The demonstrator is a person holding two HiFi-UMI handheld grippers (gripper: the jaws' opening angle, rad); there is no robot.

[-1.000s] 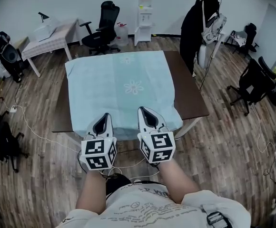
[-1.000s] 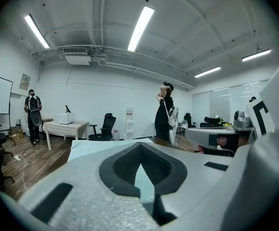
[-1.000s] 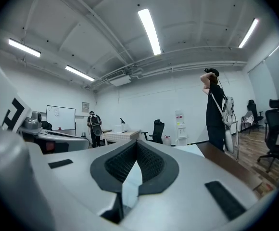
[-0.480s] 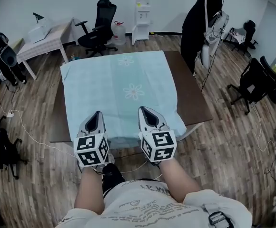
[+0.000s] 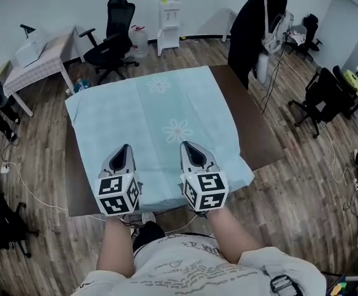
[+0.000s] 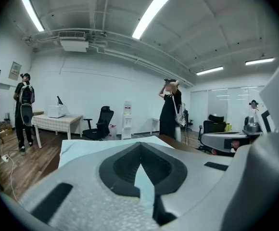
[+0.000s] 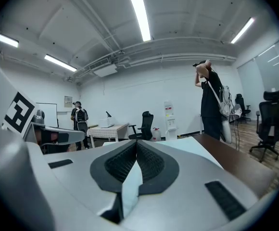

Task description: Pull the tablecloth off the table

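Note:
A light blue tablecloth (image 5: 154, 116) with flower prints covers most of the dark brown table (image 5: 256, 134). Its near edge hangs over the table's front. My left gripper (image 5: 124, 148) is shut on the cloth near that front edge, left of centre. My right gripper (image 5: 187, 145) is shut on it a hand's width to the right. In the left gripper view a fold of cloth (image 6: 144, 184) is pinched between the closed jaws of the left gripper (image 6: 140, 146). The right gripper view shows the same: a cloth fold (image 7: 131, 186) runs between the closed jaws of the right gripper (image 7: 136, 143).
A person in black (image 5: 253, 23) stands at the table's far right corner. Office chairs (image 5: 108, 39) (image 5: 320, 97) stand behind and to the right. A small side table (image 5: 40, 66) is at the back left, a water dispenser (image 5: 170, 11) by the wall. Cables lie on the wood floor (image 5: 24, 177).
Both grippers have stayed shut on the cloth. The left gripper has shifted a little to the left. The cloth now lies more skewed, with its near right corner hanging lower.

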